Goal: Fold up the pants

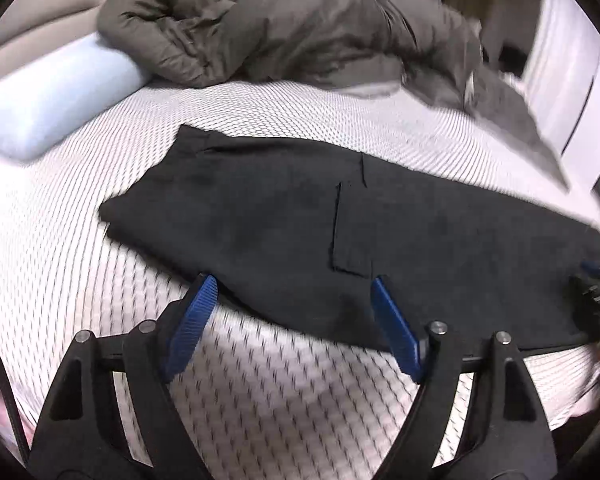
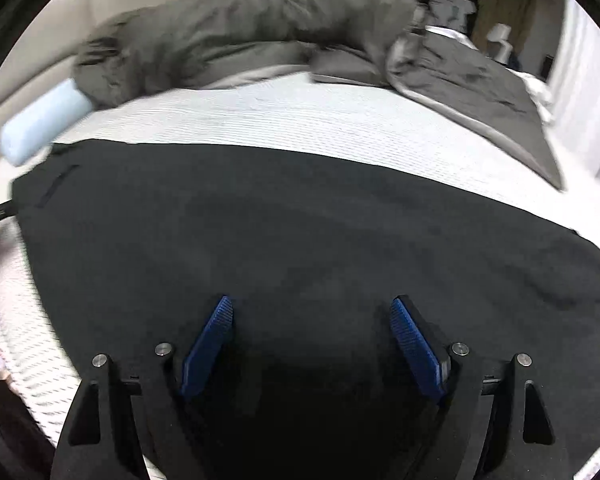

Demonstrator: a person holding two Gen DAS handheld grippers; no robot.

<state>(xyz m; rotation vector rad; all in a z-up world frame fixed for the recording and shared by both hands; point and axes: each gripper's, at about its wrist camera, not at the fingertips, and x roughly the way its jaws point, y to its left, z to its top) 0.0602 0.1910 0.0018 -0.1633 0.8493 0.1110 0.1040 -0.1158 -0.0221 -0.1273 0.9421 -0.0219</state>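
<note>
In the left wrist view, the left gripper (image 1: pixel 292 284) is standing with its jaws spread wide and nothing pinched between them. Its blue pads (image 1: pixel 194 320) are framing the near edge of the black pants (image 1: pixel 300 216) at the lower middle of the frame; whether the tips are touching the cloth cannot be told. The pants are lying flat and stretched out across the centre of the frame, running from the middle left down towards the right edge, with a stitched pocket outline (image 1: pixel 348 232) showing just above the jaws. They are resting on a white patterned mattress (image 1: pixel 80 240) that is filling the lower and left parts of the frame. A pale blue pillow (image 1: pixel 52 108) is sitting at the upper left, and a crumpled grey-brown duvet (image 1: pixel 284 28) is bunching along the top, partly over the pillow's end.

In the right wrist view, the right gripper (image 2: pixel 312 308) is likewise gaping wide and gripping nothing. Its blue pads (image 2: pixel 208 344) are hanging over the dark fabric of the pants (image 2: pixel 300 220), which are covering the whole lower and middle part of the frame beneath and around the jaws. Beyond the cloth, the mattress (image 2: pixel 300 120) is showing as a pale band, with the pillow (image 2: pixel 44 120) at the left and the duvet (image 2: pixel 260 20) heaped along the top and trailing to the right.
</note>
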